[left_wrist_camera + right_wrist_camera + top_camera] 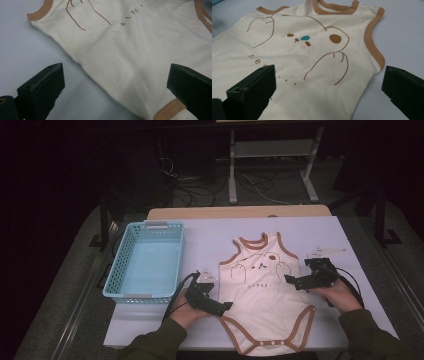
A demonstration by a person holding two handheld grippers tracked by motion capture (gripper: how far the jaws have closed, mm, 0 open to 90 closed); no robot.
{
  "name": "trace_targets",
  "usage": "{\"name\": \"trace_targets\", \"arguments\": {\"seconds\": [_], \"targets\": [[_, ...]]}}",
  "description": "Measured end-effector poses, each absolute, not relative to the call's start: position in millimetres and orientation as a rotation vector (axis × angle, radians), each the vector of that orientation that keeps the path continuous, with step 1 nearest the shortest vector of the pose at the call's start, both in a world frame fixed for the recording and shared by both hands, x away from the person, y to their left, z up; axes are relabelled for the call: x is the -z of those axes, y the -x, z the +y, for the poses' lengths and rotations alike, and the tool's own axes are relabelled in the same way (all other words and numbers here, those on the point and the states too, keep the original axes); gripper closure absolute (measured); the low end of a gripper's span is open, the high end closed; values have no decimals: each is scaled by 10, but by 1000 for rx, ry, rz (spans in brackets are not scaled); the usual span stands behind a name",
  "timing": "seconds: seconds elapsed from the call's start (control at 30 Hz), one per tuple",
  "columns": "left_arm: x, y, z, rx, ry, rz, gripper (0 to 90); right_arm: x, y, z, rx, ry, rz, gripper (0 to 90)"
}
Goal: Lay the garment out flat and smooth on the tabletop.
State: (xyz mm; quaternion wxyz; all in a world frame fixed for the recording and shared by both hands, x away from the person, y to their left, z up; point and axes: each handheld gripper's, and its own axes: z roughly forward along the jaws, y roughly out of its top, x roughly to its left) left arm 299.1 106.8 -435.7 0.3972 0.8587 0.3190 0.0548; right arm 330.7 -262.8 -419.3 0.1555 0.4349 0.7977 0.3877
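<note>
Lying flat at centre frame on desk (320,227): baby bodysuit (262,300). Left tool (226,306) at its lower-left edge, jaws wide apart. Right tool (290,280) at right edge, likewise spread. Blue basket (120,270) at left.

A cream sleeveless baby bodysuit (262,292) with brown trim and a bear drawing lies flat, front up. Its left side edge runs between the spread jaws of the left gripper (112,85); its right armhole side lies between those of the right gripper (329,85).
</note>
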Motion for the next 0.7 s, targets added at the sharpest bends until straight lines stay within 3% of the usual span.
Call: {"name": "trace_targets", "arguments": {"seconds": [0.7], "targets": [[4309, -3020, 1019, -162, -2167, 838, 6, 4409, -2759, -2773, -1129, -1177, 2358, 0]]}}
